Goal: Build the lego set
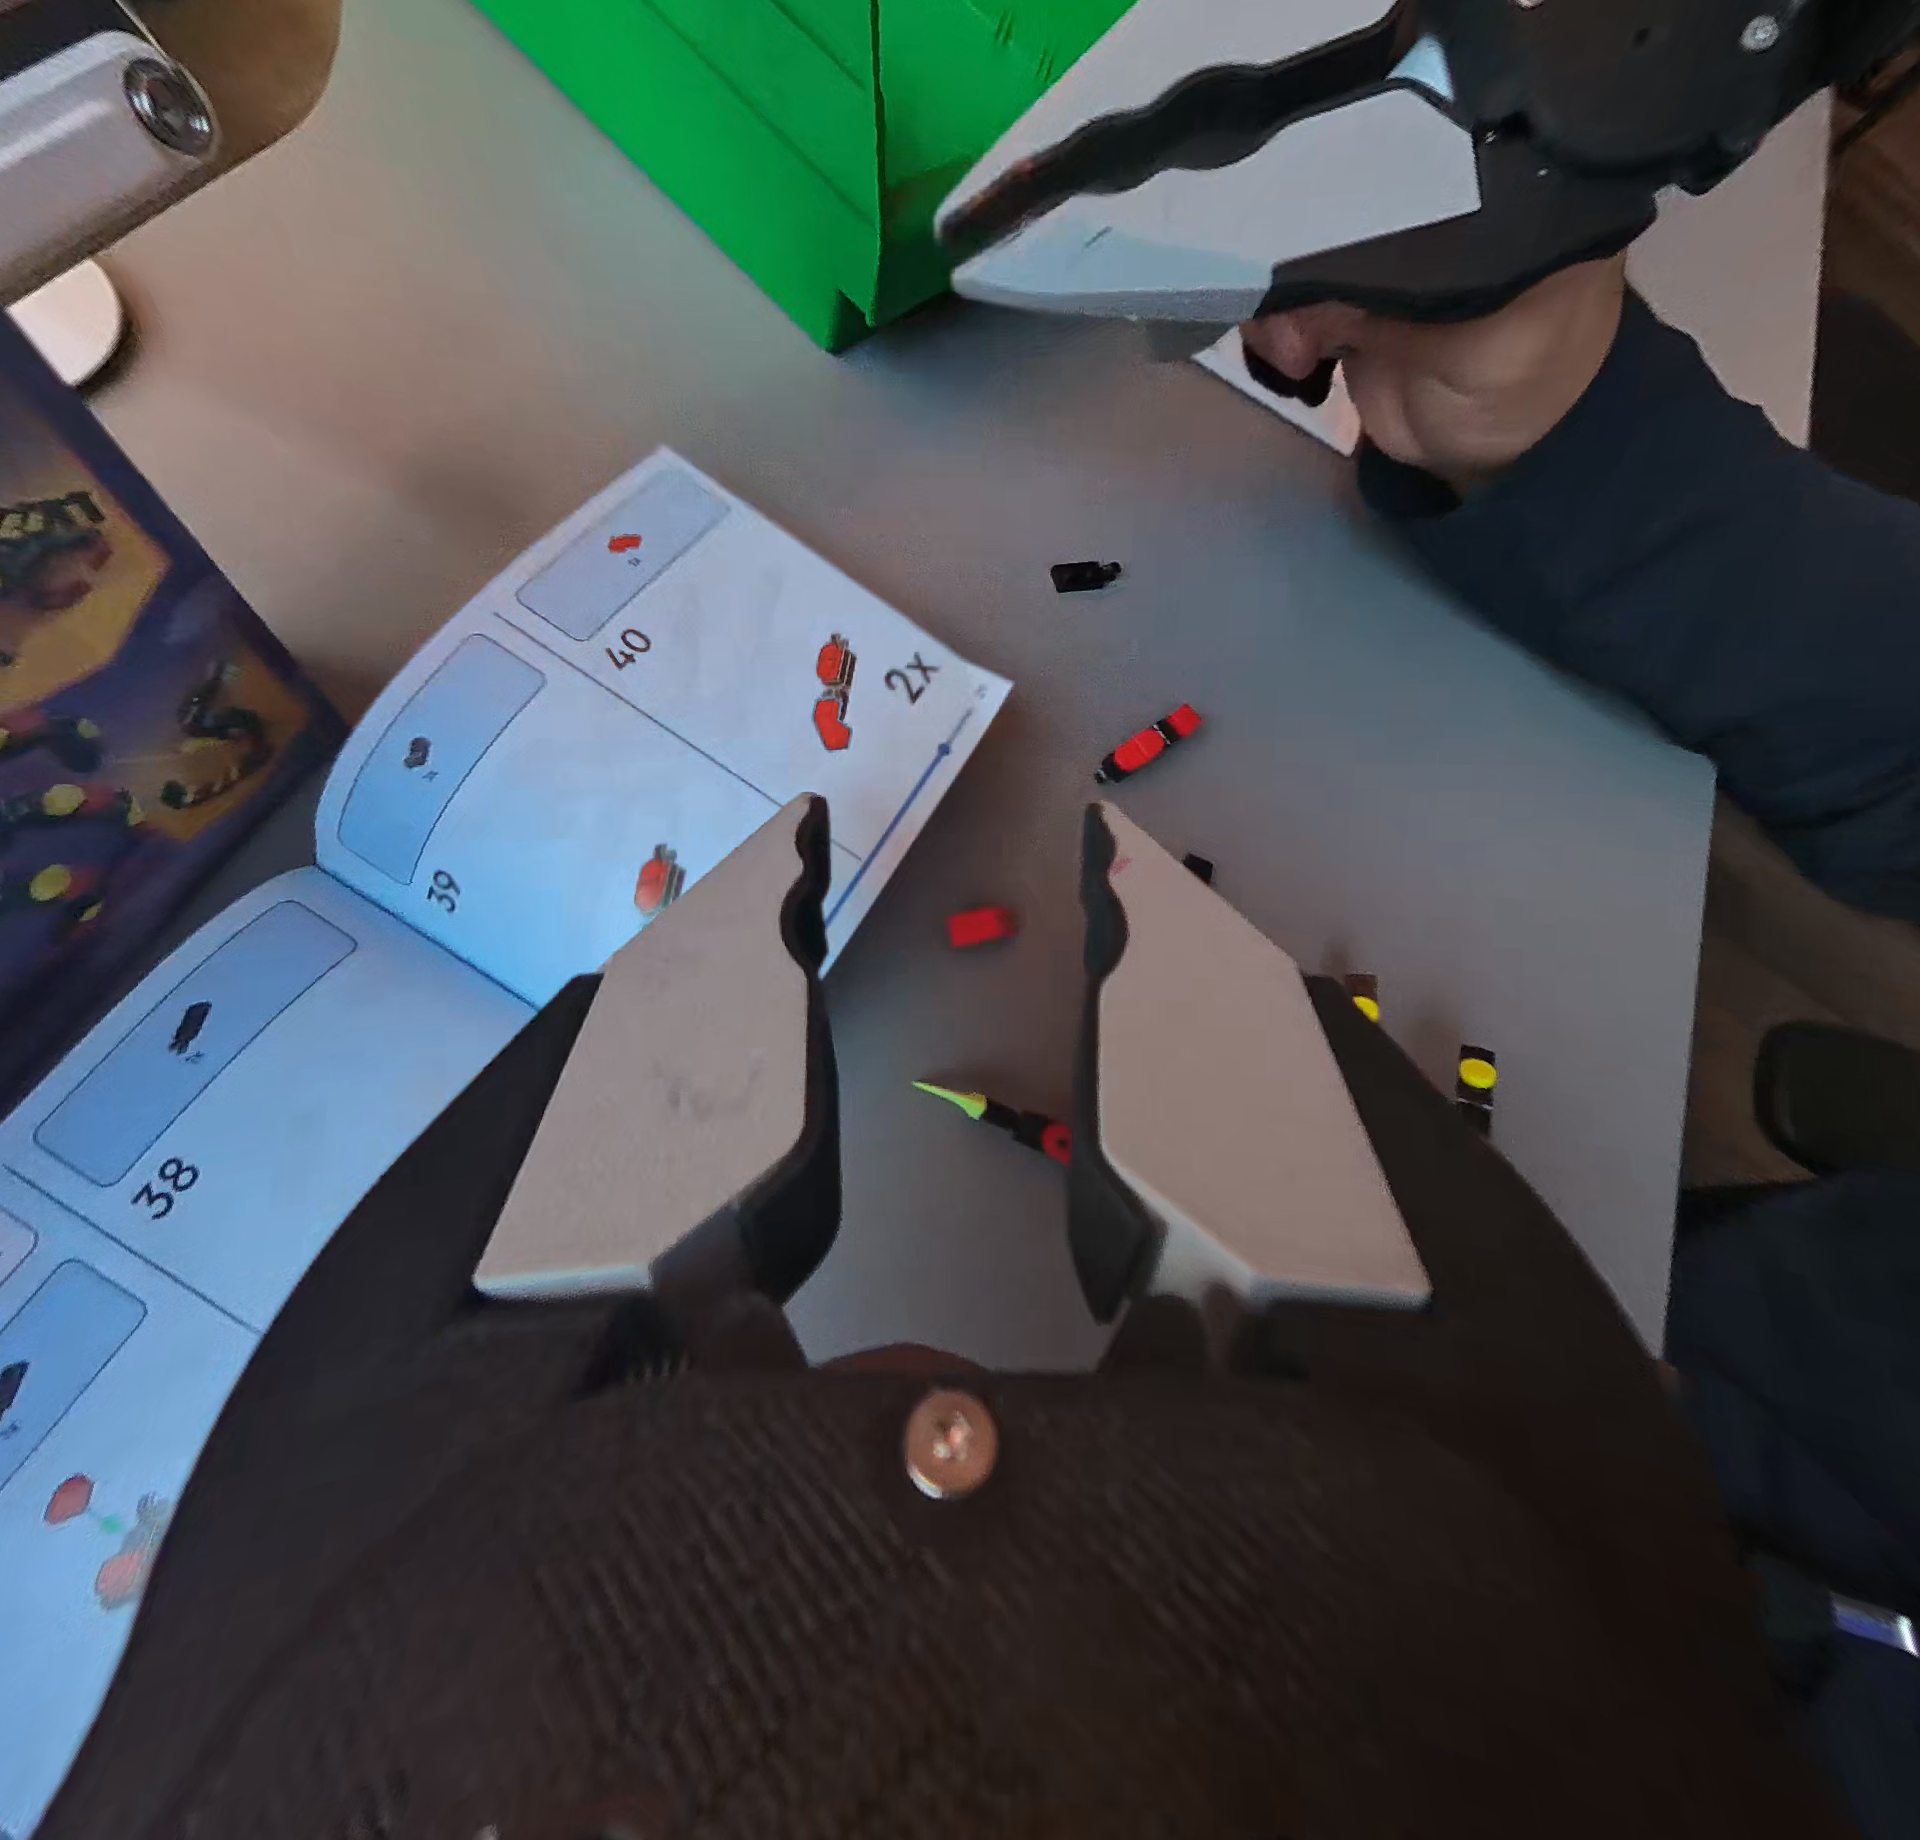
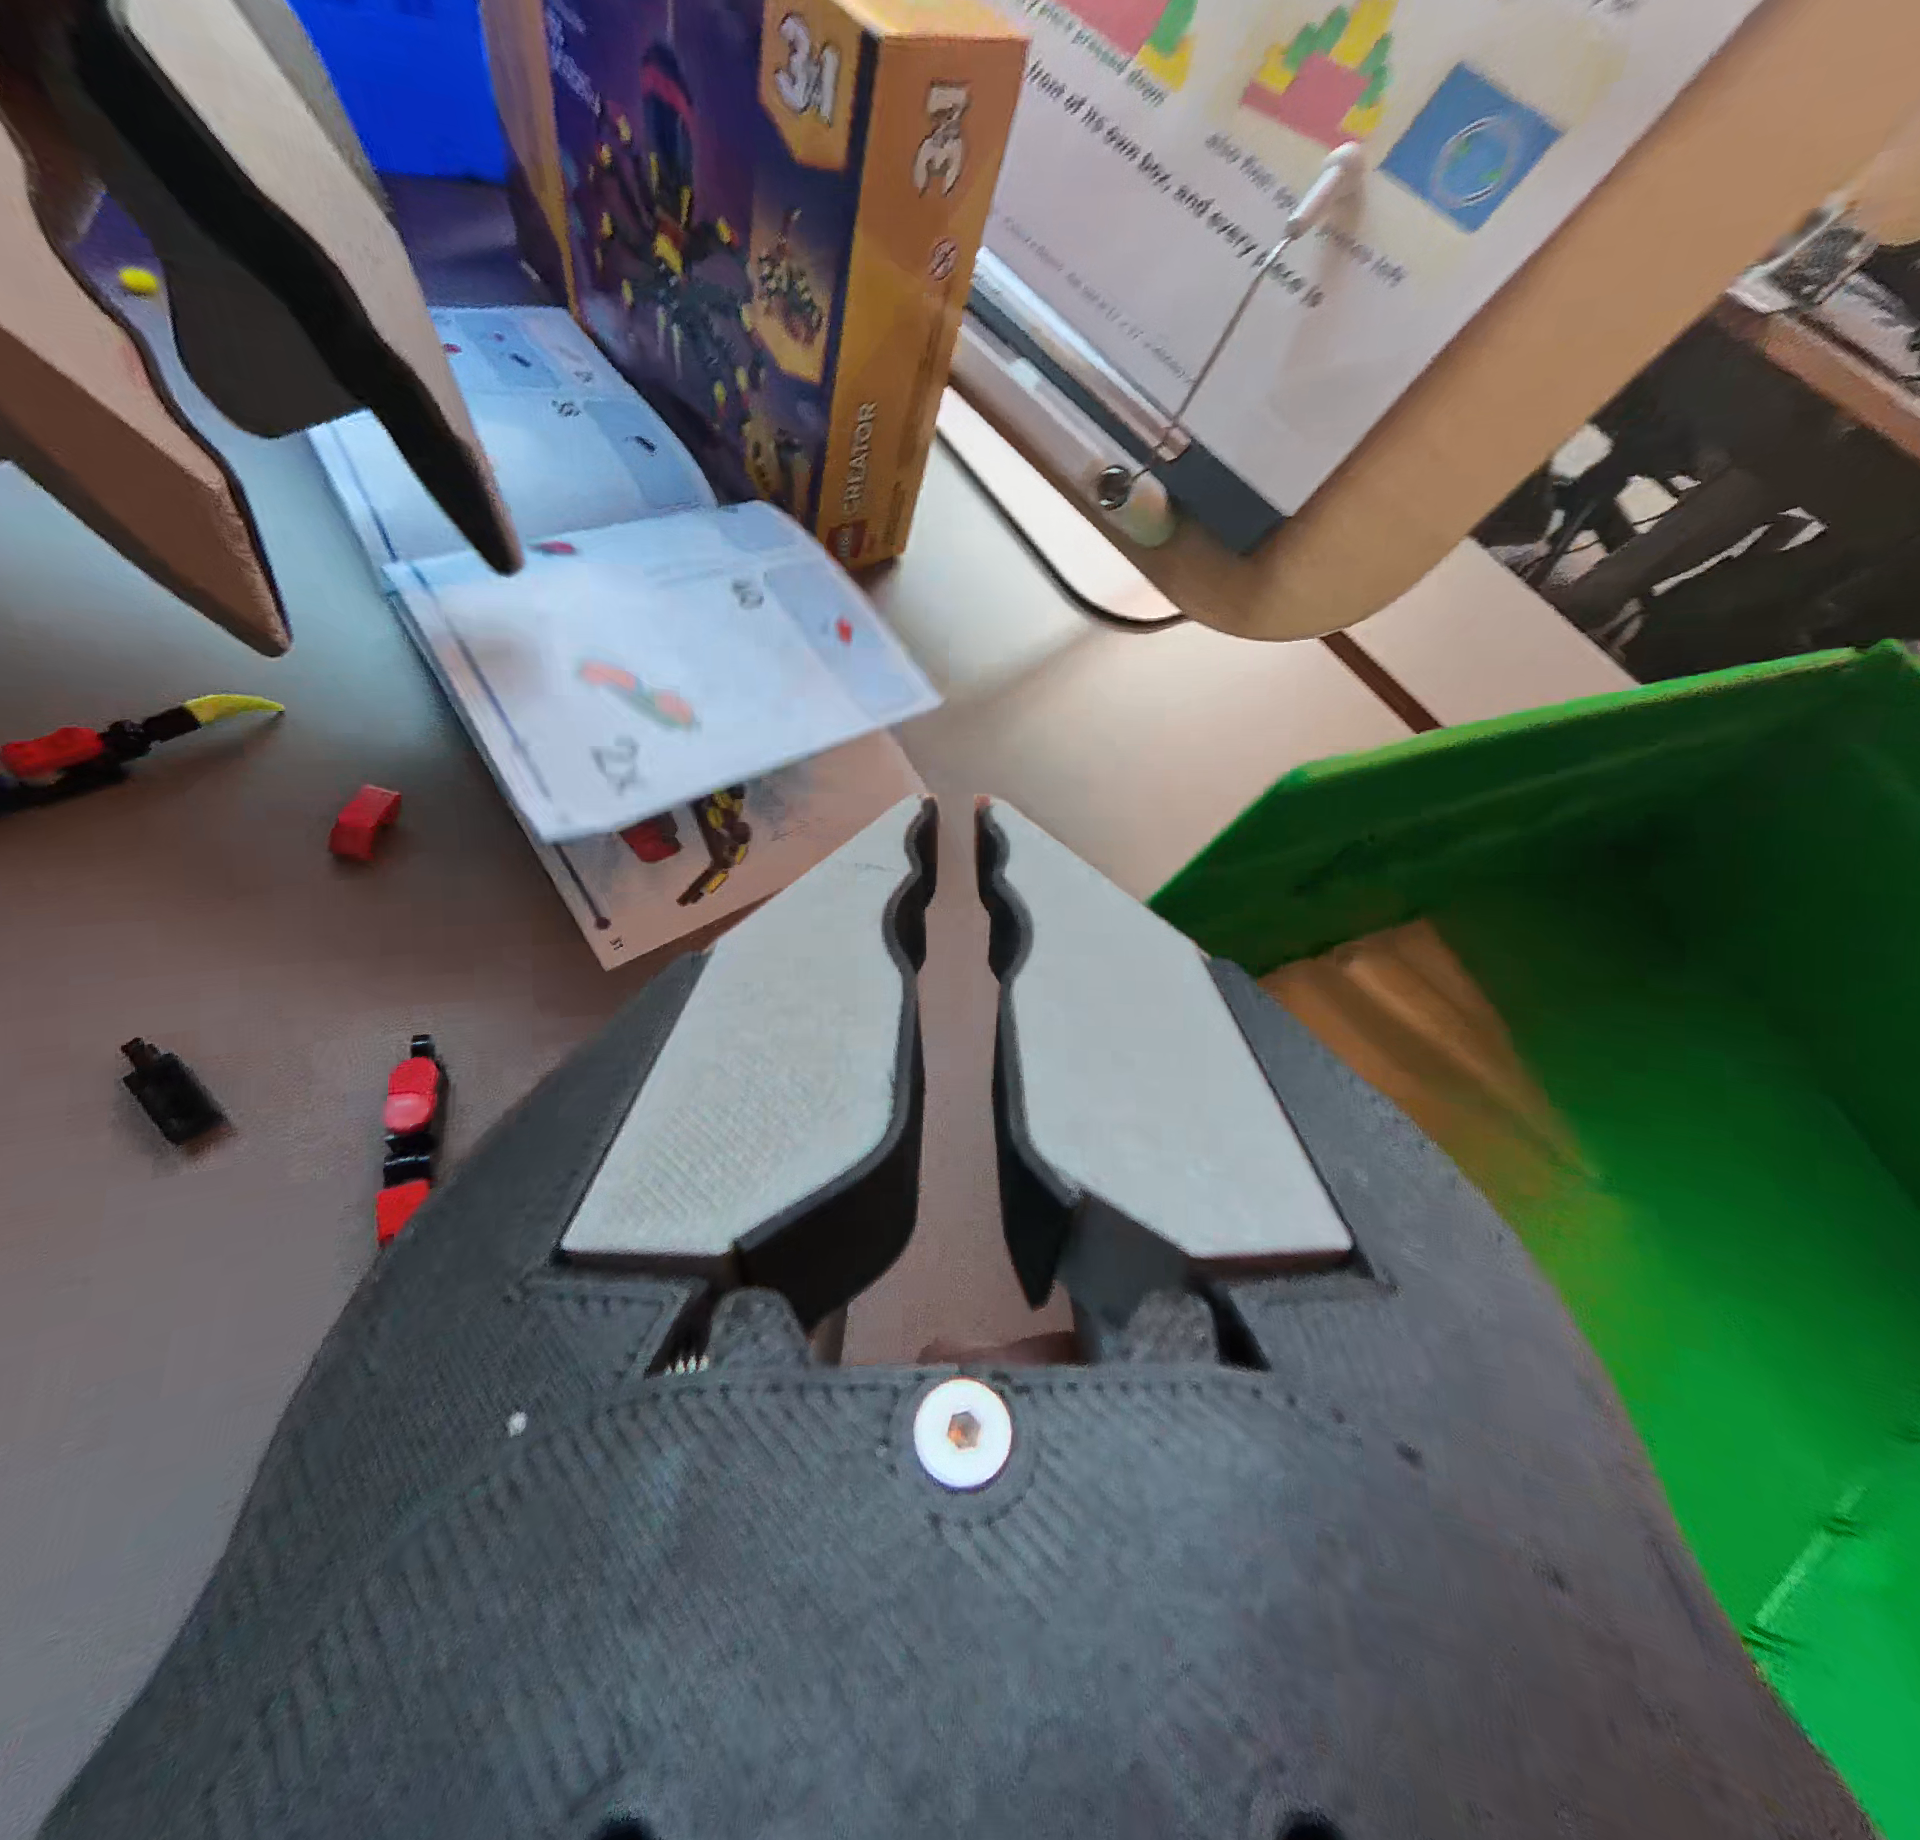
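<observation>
My left gripper (image 1: pixel 951 824) is open and empty, held above the grey table (image 1: pixel 1299 647). Below its jaws lie a small red brick (image 1: pixel 980 926) and a claw piece with a green tip (image 1: pixel 997 1115). A red-and-black chain of parts (image 1: pixel 1148 744) and a small black part (image 1: pixel 1084 577) lie farther out. My right gripper (image 2: pixel 956 814) is shut with only a thin slit between its jaws and nothing visible in it. It hangs near the green bin (image 2: pixel 1662 959). The open instruction booklet (image 1: pixel 520 803) lies to the left. The right wrist view also shows the red brick (image 2: pixel 364 822) and the chain (image 2: pixel 410 1136).
The set's box (image 2: pixel 758 263) stands upright behind the booklet (image 2: pixel 644 668). A blue bin (image 2: pixel 384 45) and a printed sheet on a clip stand (image 2: pixel 1299 128) are at the back. Black parts with yellow studs (image 1: pixel 1475 1073) lie near the table's right edge. A person's sleeve (image 1: pixel 1662 595) reaches over the table.
</observation>
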